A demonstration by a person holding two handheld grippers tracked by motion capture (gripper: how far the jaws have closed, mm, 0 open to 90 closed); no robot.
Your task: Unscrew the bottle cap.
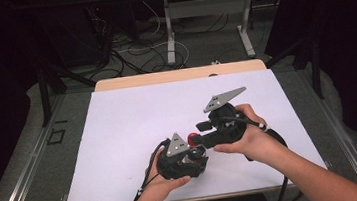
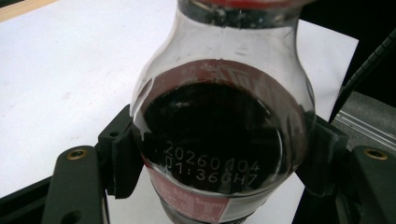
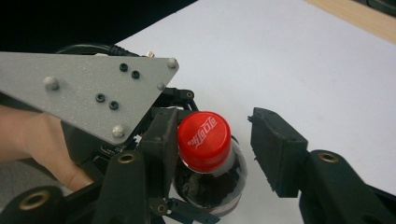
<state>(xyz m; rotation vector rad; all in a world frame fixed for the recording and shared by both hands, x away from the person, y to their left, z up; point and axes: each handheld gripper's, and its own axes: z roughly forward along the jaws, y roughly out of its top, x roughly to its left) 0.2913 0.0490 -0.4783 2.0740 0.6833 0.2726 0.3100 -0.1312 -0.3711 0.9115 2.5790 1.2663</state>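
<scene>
A small clear bottle of dark cola [image 2: 215, 140] with a red cap [image 3: 204, 140] is clamped at its bulging body by my left gripper [image 2: 222, 156], whose pads press both sides. In the high view the left gripper [image 1: 185, 157] sits low near the front of the white table [image 1: 133, 120], with the red cap [image 1: 192, 140] pointing at my right gripper [image 1: 201, 134]. The right gripper [image 3: 218, 151] straddles the cap: one jaw lies beside it and the other stands clear with a visible gap. The left gripper's grey plate [image 3: 93, 88] hides part of the bottle.
A person's hands hold both grippers near the front middle of the white sheet. A wooden strip [image 1: 179, 74] runs along the table's far edge. Beyond it are cables on the floor [image 1: 131, 55] and the legs of another desk [image 1: 169, 36].
</scene>
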